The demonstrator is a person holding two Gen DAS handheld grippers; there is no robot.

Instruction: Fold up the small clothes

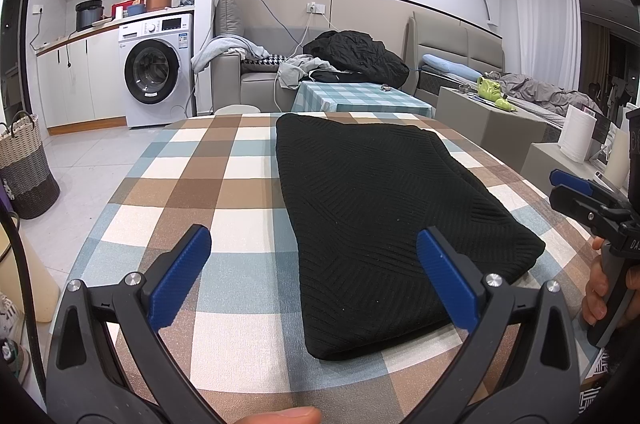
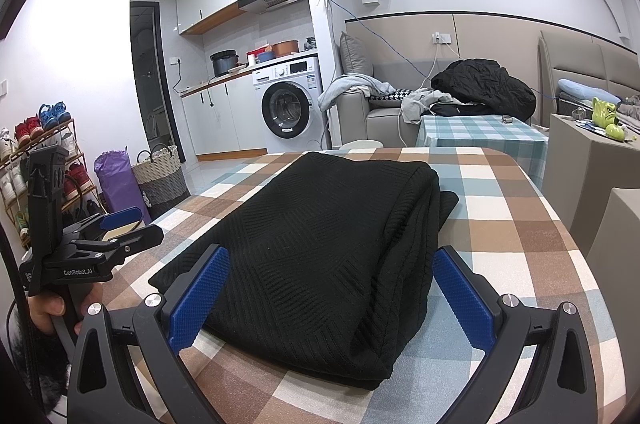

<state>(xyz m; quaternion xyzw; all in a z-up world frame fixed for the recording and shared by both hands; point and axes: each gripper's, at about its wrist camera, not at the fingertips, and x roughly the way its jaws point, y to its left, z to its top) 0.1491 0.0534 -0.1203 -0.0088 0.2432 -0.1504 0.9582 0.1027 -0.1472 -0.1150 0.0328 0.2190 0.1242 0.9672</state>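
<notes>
A black knit garment lies folded into a long thick rectangle on the checked tablecloth. It also shows in the right wrist view. My left gripper is open and empty, hovering above the garment's near left edge. My right gripper is open and empty, its blue fingers on either side of the garment's near end, just above it. The right gripper also shows at the right edge of the left wrist view, and the left gripper at the left of the right wrist view.
The table's checked cloth shows on both sides of the garment. A smaller table with a teal checked cloth stands behind, then a sofa with a black jacket. A washing machine and a woven basket stand at the left.
</notes>
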